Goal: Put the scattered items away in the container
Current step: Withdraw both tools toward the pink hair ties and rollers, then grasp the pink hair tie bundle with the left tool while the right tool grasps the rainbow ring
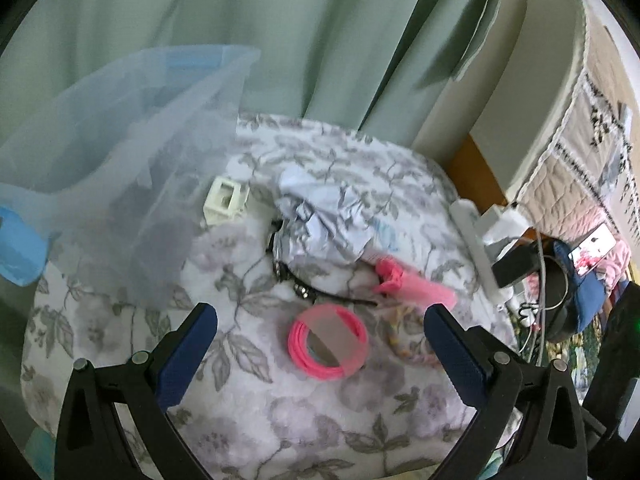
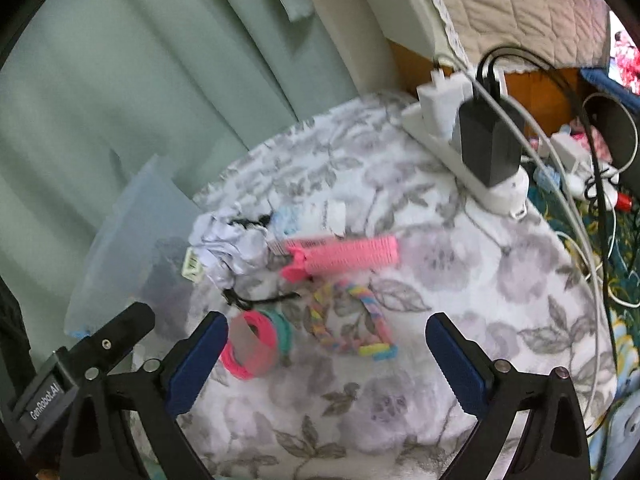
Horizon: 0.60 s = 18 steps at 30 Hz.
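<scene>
both grippers wide and empty over the flowered cloth [image 1: 248, 412]
left view: left gripper [image 1: 320, 332] frames the pink bands [image 1: 328, 338], bin [image 1: 120, 168] far left. right view: right gripper [image 2: 326, 344] frames the braided ties [image 2: 352, 320], pink roller [image 2: 344, 258] beyond.

Container [image 1: 132, 128] blurred, contents indistinct

Left tool [image 1: 320, 336], black frame, blue ribbed pads, silver screws, right tool [image 2: 326, 344] alike (beside it a "GenRobot.AI" label)
</scene>
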Available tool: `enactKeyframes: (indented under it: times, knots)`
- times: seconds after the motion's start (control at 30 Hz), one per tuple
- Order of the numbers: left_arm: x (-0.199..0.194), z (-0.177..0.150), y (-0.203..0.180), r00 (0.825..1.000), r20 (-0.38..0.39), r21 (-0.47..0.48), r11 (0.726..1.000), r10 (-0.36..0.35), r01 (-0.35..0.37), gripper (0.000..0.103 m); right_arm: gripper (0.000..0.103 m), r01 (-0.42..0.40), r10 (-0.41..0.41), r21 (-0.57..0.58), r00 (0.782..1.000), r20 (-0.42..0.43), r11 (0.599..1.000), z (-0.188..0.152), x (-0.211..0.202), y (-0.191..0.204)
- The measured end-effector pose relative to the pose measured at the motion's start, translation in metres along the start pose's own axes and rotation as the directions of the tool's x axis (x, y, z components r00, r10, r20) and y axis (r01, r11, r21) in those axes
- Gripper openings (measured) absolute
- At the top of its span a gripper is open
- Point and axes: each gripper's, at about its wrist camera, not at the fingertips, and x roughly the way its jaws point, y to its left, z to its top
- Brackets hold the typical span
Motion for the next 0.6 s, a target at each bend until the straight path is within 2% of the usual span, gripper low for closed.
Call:
enactKeyframes:
  times: [0.1, 0.27, 0.37, 0.6]
  knots:
    - [0.007, -0.003, 0.0, 1.0, -0.017, 0.014, 1.0, 0.021, -0.021, 0.103, 0.095, 0.01, -0.01, 0.001, 1.0, -0.009, 1.0, -0.003, 0.005, -0.002]
    - [0.018, -0.005, 0.002, 0.997, -0.052, 0.031, 0.998, 0.052, -0.05, 0.103, 0.077, 0.023, -0.022, 0.012, 0.999, -0.05, 1.0, -0.005, 0.018, -0.007]
    - [0.025, -0.007, 0.002, 0.996, -0.076, 0.033, 0.998, 0.048, -0.045, 0.103, 0.069, 0.022, -0.021, 0.007, 0.997, -0.069, 1.0, -0.007, 0.025, -0.008]
    - [0.04, -0.012, -0.002, 0.992, -0.114, 0.063, 0.997, 0.053, -0.046, 0.103, 0.06, 0.026, -0.027, -0.009, 0.996, -0.087, 1.0, -0.01, 0.036, -0.009]
